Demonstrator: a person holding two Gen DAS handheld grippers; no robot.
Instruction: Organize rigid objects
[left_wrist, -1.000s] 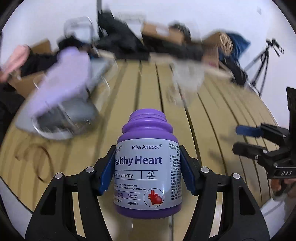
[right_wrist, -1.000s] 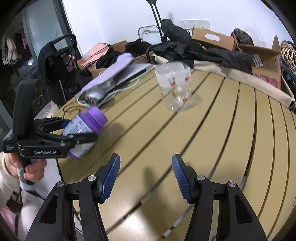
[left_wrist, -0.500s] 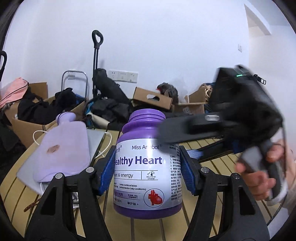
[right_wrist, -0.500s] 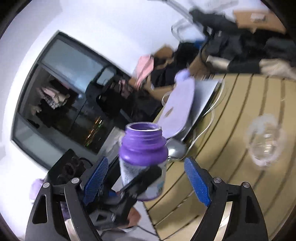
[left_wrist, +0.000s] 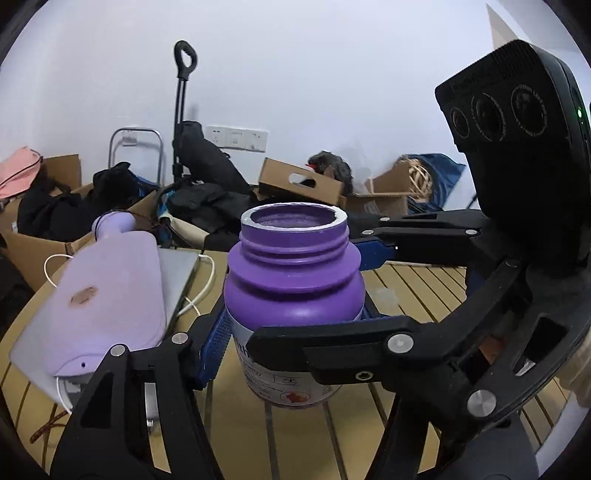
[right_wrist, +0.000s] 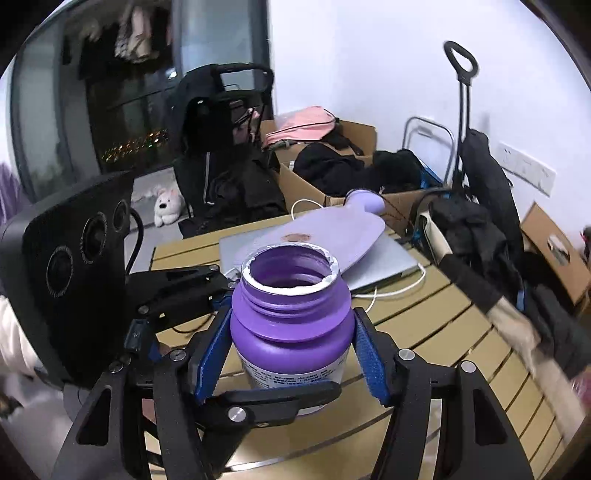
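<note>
Two pairs of tongs meet on one purple supplement bottle (left_wrist: 291, 295), held upright above the slatted bench (left_wrist: 417, 291) with its open, foil-rimmed mouth facing up. The left tongs (left_wrist: 295, 339) clamp the labelled body from either side, blue pads pressed to its flanks. The right tongs (right_wrist: 291, 354) bracket the same bottle (right_wrist: 291, 321) just under its shoulder, crossing the left pair at roughly a right angle; their pads sit at the bottle's sides, but whether they have clenched or only rest against it cannot be told. The bottle's long axis runs vertical, square to both sets of fingers, and it lies centred between each pair, so neither hand is nearer. Any handover appears to turn on one pair letting go while the other holds. Beyond, a lilac hot-water bag (left_wrist: 110, 291) lies on a grey laptop (right_wrist: 384, 262) at the bench's far-left edge, well apart.
</note>
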